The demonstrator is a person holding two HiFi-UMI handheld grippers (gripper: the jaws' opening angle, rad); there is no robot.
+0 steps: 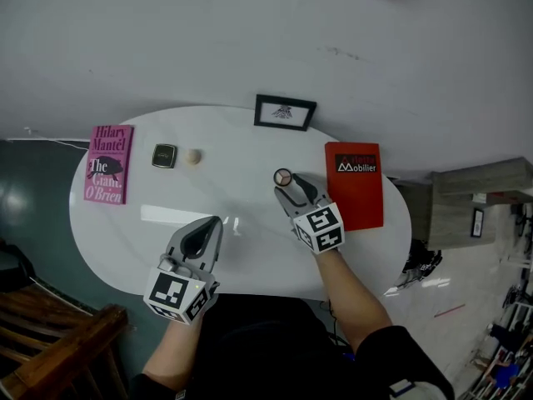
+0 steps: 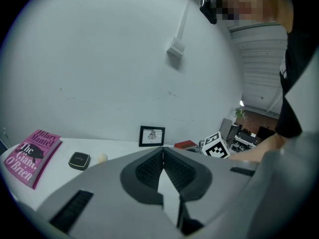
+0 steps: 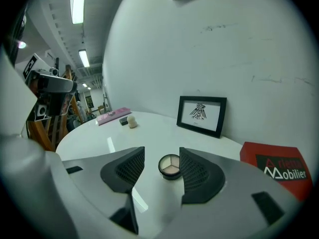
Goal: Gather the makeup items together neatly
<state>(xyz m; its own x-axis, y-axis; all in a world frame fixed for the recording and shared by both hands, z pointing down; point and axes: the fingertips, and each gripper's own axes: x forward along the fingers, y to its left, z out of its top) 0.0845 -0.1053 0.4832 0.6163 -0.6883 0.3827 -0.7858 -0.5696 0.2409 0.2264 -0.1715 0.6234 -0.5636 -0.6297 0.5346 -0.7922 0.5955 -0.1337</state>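
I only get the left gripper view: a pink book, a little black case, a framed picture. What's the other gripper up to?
Observer: The right gripper has its jaws open, with a round eyeshadow palette lying at their tips.
Operator: Is that palette near my black case?
Observer: No. In the head view the black compact sits beside the pink book at the left, well apart from the palette, which lies nearer a red book.
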